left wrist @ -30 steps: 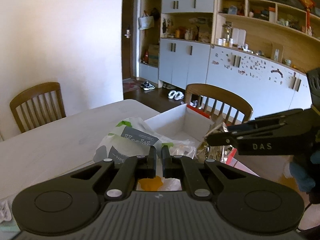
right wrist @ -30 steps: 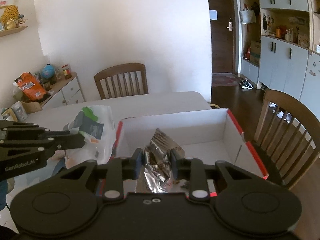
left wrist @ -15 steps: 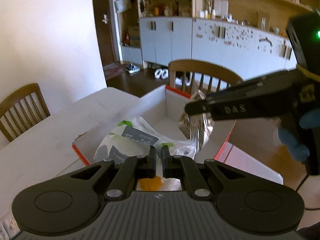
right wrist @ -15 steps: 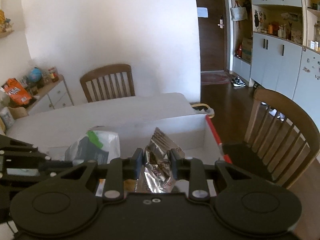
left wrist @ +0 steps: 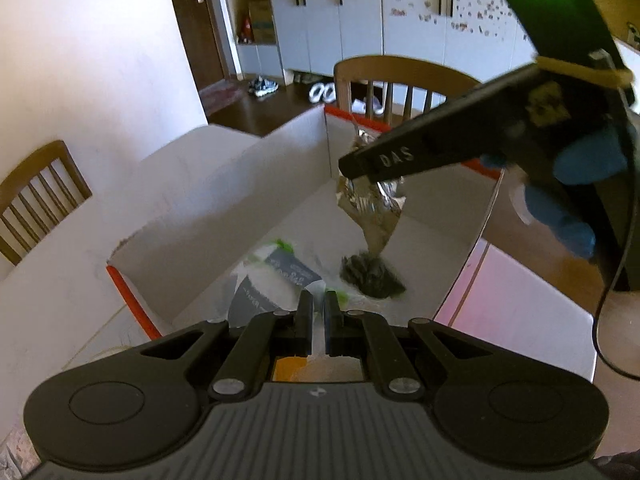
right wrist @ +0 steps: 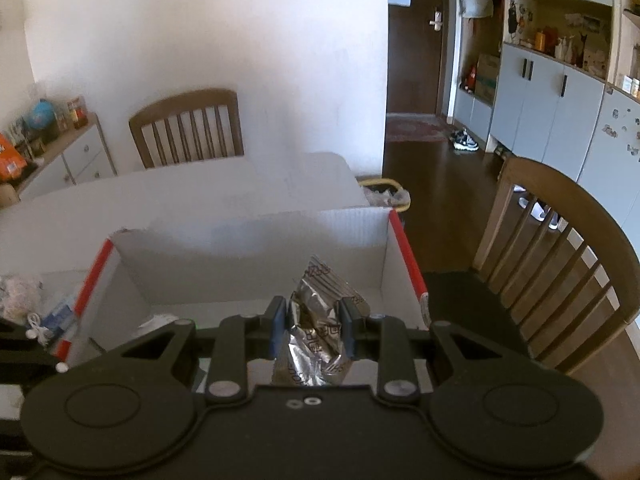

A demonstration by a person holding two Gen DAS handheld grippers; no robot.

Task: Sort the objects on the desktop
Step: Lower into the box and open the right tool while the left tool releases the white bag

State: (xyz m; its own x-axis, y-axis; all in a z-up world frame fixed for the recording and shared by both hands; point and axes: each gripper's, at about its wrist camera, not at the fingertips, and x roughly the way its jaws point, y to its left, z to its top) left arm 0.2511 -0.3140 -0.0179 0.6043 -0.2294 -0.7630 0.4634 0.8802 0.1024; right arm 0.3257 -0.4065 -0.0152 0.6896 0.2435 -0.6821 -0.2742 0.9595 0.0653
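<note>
Left wrist view: your left gripper [left wrist: 318, 318], jaws nearly shut on a plastic bag [left wrist: 272, 284], has swung from the table to over the cardboard box [left wrist: 224, 200]; the bag hangs inside it beside a dark clump [left wrist: 372, 278] on the box floor.

Right wrist view: your right gripper [right wrist: 312, 330] now hovers above the same box [right wrist: 256, 232], jaws clamped on a crumpled foil wrapper [right wrist: 316, 332]. Both items look ready to drop.

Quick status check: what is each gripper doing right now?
Left gripper: closed on the white plastic bag with grey label.
Right gripper: closed on the crinkled silver foil packet, over the white cardboard box.
</note>
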